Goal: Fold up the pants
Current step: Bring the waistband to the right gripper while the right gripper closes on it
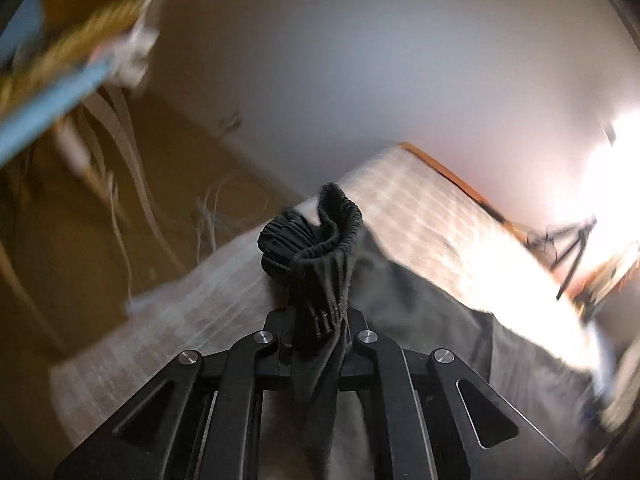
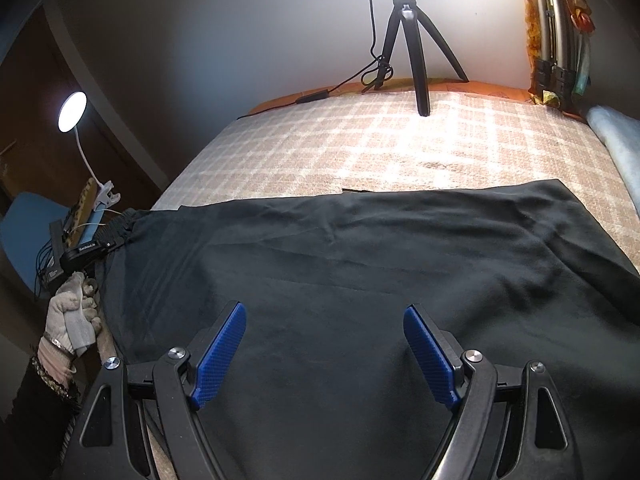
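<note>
Black pants (image 2: 360, 280) lie spread flat across a bed with a beige checked cover (image 2: 340, 148). My right gripper (image 2: 325, 320) is open, its blue pads (image 2: 222, 356) just above the middle of the fabric, holding nothing. My left gripper (image 1: 318, 320) is shut on the pants' elastic waistband (image 1: 316, 248), which bunches up above the fingers; the view is blurred. The left gripper also shows in the right wrist view (image 2: 86, 254) at the bed's left edge, held by a gloved hand (image 2: 72, 316).
A black tripod (image 2: 416, 40) with a bright lamp stands on the far side of the bed, its cable (image 2: 340, 88) trailing left. A clip-on desk lamp (image 2: 74, 112) glows at the left. A light blue pillow (image 2: 616, 140) lies at the right edge.
</note>
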The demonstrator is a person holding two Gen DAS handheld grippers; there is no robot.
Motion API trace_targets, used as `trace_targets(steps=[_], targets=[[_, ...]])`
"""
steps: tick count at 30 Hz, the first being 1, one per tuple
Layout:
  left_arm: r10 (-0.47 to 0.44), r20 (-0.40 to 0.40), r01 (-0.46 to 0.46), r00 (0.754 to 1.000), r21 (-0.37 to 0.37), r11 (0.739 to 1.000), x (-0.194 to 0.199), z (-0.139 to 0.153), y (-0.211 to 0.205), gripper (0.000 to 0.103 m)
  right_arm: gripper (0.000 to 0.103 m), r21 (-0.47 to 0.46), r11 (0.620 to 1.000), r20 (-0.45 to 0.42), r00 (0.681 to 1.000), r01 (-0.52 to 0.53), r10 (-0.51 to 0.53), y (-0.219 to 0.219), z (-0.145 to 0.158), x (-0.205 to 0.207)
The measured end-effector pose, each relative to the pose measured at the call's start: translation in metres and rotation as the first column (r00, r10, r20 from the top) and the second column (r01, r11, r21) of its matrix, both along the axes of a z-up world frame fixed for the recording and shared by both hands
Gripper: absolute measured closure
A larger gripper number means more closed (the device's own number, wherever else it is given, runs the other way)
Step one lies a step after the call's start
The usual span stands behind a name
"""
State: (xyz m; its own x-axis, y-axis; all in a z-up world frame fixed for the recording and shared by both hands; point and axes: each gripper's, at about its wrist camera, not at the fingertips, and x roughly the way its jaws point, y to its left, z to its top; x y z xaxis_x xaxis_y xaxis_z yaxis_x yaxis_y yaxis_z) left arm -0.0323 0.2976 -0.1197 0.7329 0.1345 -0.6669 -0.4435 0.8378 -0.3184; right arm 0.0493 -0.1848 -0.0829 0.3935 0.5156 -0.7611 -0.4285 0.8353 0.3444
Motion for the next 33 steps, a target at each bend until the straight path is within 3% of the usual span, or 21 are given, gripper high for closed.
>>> trace_targets(steps=[2,4,8,12,15,17,23,30,33], targets=[[-0.065,0.018,0.063,0.998,0.094,0.994,0.002,0.015,-0.024,0.095,0.020,0.004,1.000,0.010,1.000,0.002,-0.002,-0.002,0.001,0.000],[-0.147,0.020,0.139,0.989,0.211,0.967,0.004,0.029,-0.056,0.095,0.020,0.016,1.000,0.010,1.000,0.003,-0.003,-0.003,0.003,0.000],[-0.327,-0.032,0.311,0.944,0.409,0.858,0.001,0.038,-0.125,0.095,0.020,0.068,0.998,-0.020,1.000,-0.005,0.006,-0.004,0.003,0.003],[-0.454,-0.110,0.447,0.884,0.480,0.755,-0.005,0.026,-0.178,0.095,0.020,0.146,0.989,-0.070,0.997,-0.016,0.026,-0.004,0.002,0.006],[-0.502,-0.154,0.508,0.851,0.480,0.715,-0.009,0.014,-0.199,0.095,0.020,0.215,0.977,-0.132,0.991,-0.005,0.034,-0.002,-0.001,0.010],[-0.518,-0.164,0.528,0.840,0.467,0.709,-0.011,0.010,-0.208,0.095,0.018,0.269,0.963,-0.181,0.983,0.007,0.043,0.001,-0.003,0.013],[-0.530,-0.103,0.526,0.841,0.383,0.760,-0.014,0.018,-0.206,0.095,0.017,0.427,0.904,-0.299,0.946,0.014,0.127,0.043,-0.010,0.014],[-0.556,-0.087,0.546,0.826,0.367,0.753,-0.019,0.018,-0.215,0.095,0.016,0.553,0.830,-0.430,0.878,0.073,0.209,0.108,-0.042,0.021],[-0.583,-0.125,0.578,0.803,0.402,0.710,-0.021,0.013,-0.225,0.095,0.015,0.613,0.776,-0.481,0.850,0.150,0.215,0.121,-0.055,0.026]])
